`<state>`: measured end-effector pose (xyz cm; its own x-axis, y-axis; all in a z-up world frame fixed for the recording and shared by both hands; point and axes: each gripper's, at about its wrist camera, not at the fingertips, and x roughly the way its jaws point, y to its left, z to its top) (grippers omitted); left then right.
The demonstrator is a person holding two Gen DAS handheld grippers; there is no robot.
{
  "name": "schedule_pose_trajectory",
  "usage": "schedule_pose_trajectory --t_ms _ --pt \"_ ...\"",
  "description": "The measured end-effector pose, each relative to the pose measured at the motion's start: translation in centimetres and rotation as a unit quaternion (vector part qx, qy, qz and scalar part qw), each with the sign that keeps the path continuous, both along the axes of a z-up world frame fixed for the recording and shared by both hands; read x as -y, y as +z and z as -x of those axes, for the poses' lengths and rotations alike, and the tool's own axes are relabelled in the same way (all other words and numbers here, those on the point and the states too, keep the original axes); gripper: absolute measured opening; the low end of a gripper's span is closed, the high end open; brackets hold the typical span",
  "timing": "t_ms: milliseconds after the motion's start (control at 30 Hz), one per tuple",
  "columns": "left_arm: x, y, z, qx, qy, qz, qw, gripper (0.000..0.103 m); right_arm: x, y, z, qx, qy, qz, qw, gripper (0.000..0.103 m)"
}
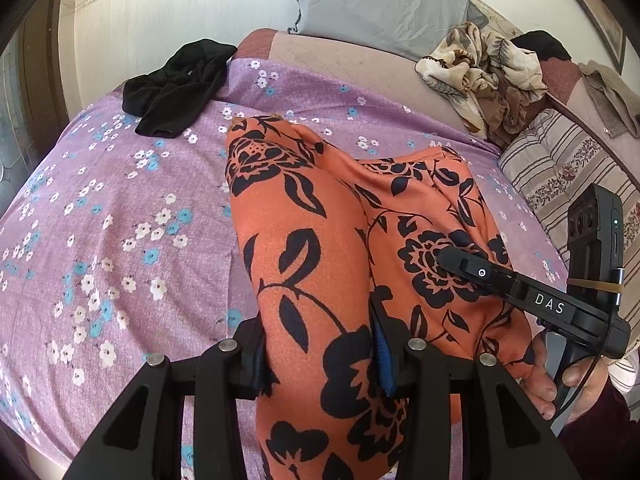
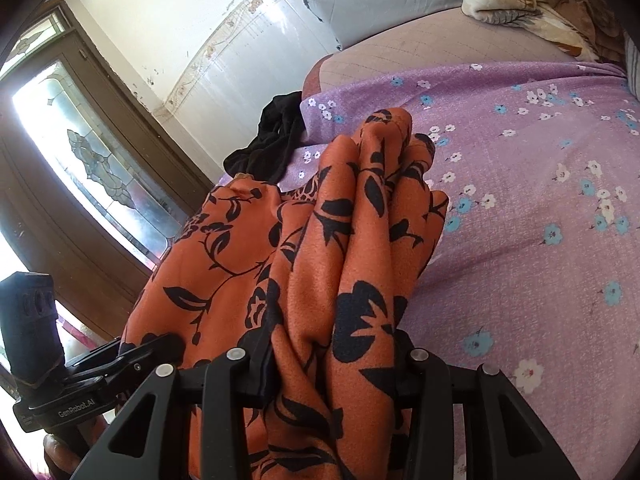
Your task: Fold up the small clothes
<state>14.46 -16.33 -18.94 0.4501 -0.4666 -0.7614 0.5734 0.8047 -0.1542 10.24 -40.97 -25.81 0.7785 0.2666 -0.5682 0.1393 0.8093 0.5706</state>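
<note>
Around the work lie several loose things on the bed: a crumpled black garment [image 1: 180,86] on the far left edge of the purple flowered bedsheet [image 1: 112,216], a heap of cream and brown patterned cloth [image 1: 484,76] at the far right, a grey pillow [image 1: 380,0] against the wall behind, and a striped cushion [image 1: 560,168] at the right side. In the right wrist view a door with leaded glass [image 2: 80,148] stands off to the left beyond the bed's edge. The orange garment with black flowers [image 1: 320,240] fills the middle of both views and hides most of the sheet beneath it; it is bunched into long folds that run away from the cameras, its far end resting on the sheet. The left tongs [image 1: 320,360] are closed on a thick fold of this cloth, which passes between their blue-padded fingers. The right tongs [image 2: 332,364] likewise clamp a gathered bundle of the same cloth, though the fabric covers the finger pads, so how tightly they meet is hard to judge. In the left wrist view the right tool comes in low from the right, held in the person's hand [image 1: 560,380], its tip lying against the orange cloth. Both tools sit close together, side by side, pointing across the bed toward the wall.
</note>
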Motion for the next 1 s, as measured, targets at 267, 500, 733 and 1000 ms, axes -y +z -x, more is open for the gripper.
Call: schedule_pose_trajectory --t_ms 267,500,733,1000 --pt "-1.6 -1.2 1.9 -0.012 0.015 -0.023 0.9996 0.044 -2.6 -0.6 1.4 -0.012 0.017 0.012 1.0 0.042" --pt "-1.4 -1.5 2.9 -0.01 0.012 -0.036 0.9992 0.044 -2.9 -0.9 2.4 -0.015 0.011 0.012 1.0 0.042" --pt "-1.3 -4.7 2.3 -0.041 0.036 -0.079 0.9954 0.054 -3.0 -3.7 2.2 -0.07 0.012 0.007 0.997 0.042" --pt "-3.4 -3.3 2.5 -0.019 0.039 -0.098 0.9942 0.066 -1.6 -3.5 3.5 -0.089 -0.02 -0.012 0.996 0.058"
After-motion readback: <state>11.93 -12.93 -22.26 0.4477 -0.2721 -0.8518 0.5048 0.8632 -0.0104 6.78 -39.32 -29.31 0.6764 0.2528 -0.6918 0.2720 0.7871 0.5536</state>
